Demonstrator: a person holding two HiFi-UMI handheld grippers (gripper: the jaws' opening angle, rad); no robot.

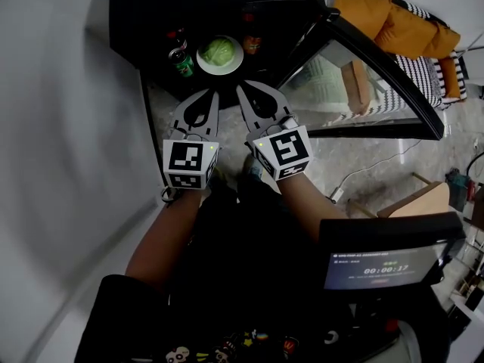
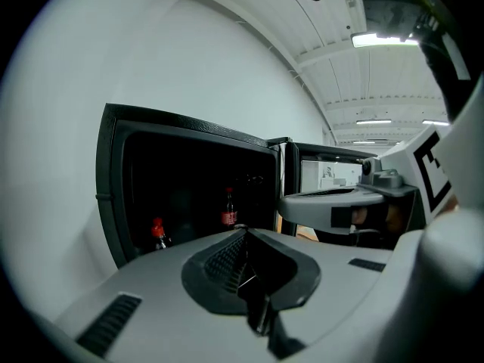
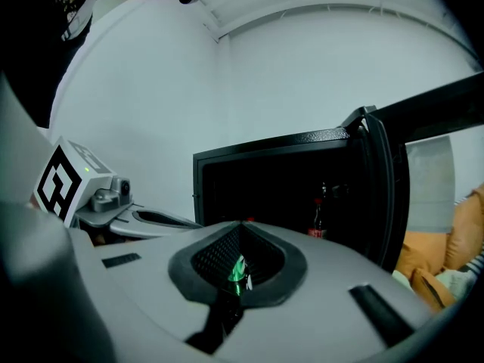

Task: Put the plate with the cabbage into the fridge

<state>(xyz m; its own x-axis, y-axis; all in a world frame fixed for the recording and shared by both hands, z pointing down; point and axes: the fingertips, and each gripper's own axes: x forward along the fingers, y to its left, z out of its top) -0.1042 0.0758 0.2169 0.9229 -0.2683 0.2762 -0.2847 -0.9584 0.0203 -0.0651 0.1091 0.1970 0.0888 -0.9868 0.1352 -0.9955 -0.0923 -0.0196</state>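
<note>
Plate (image 1: 236, 63) with the cabbage (image 1: 219, 50) is already on a shelf inside the open fridge (image 1: 144, 29) – just ahead of both claw tips, touching neither.

Left claw (image 1: 214, 95): jaws together, nothing between them. Its own view shows the tips (image 2: 243, 233) meeting with only the dark fridge interior beyond.

Right claw (image 1: 242, 91): jaws together too, tips (image 3: 240, 225) meeting. A green glint shows in the hollow behind them, can't tell what it is.

The two claws sit side by side, tips angled toward each other and near but apart, both pointing into the fridge.

- Green can (image 1: 181, 63) stands just left of the plate, ahead of the left claw.
- Red-capped bottle (image 2: 229, 209) stands upright further in, straight past the left claw's tips; a second one (image 2: 157, 233) is off to that claw's left.
- Fridge door (image 1: 393, 82) is swung wide open, to the right of the right claw.
- Screen (image 1: 382, 267) with a timer readout sits behind and to the right of the right claw, close to the person's body.
</note>
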